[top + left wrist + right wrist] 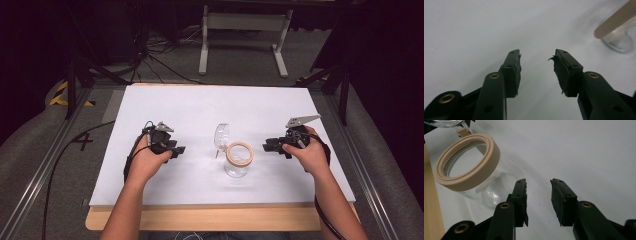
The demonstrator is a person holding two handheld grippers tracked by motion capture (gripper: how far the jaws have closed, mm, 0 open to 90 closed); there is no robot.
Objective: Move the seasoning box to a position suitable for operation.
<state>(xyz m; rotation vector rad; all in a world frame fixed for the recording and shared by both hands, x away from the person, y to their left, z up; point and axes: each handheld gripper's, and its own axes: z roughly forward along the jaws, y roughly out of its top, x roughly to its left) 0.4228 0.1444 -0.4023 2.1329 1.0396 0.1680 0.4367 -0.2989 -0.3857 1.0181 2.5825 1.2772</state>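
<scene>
A clear glass jar [236, 165] with a beige rim ring [240, 153] stands near the middle of the white table, its hinged clear lid [221, 136] swung open to the back left. My left gripper [179, 150] sits left of the jar, open and holding nothing. In the left gripper view the jaws [537, 65] stand apart over bare table, with the jar's base [620, 41] at the upper right. My right gripper [267, 146] is just right of the jar, open too. The right gripper view shows its gripper [538, 195] beside the jar's rim ring [469, 161].
The white tabletop [210, 107] rests on a wooden board whose edge [200, 217] runs along the near side. Beyond the table stand a white frame [243, 30], cables on the grey floor, and dark stands at both sides.
</scene>
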